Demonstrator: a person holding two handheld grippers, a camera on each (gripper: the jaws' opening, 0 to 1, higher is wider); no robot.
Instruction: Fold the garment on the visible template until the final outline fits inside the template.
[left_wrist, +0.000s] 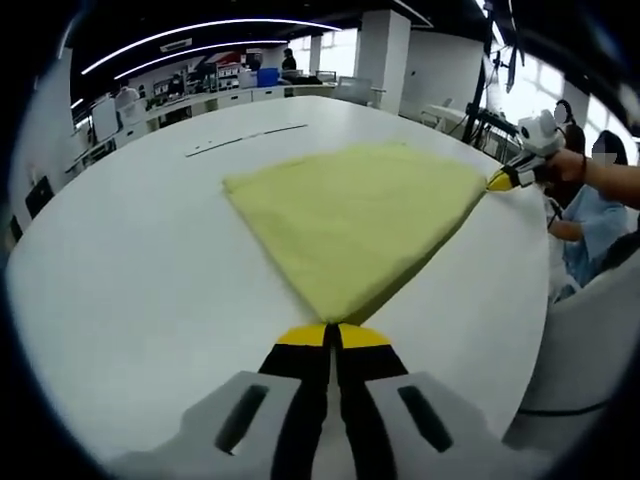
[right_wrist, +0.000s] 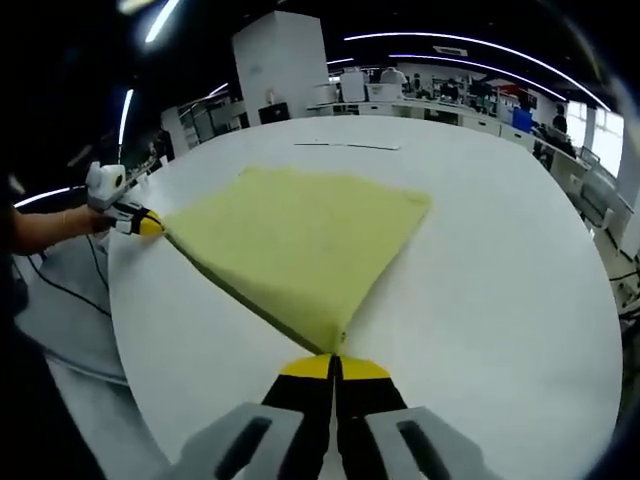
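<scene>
Fingers (left_wrist: 300, 338) of both grippers pinch soft yellow garment (left_wrist: 360, 225) corners — taut.

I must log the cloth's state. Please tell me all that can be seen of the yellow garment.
The yellow garment is a pale, soft-looking fabric, folded flat with doubled edges, lying on the white table. The left claw is shut on one corner and the right claw on another, pulling the edge between them straight.

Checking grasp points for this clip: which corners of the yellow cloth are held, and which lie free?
The yellow cloth has its two near corners pinched, one by the left gripper, one by the right gripper. The two far corners rest loose on the white table.
</scene>
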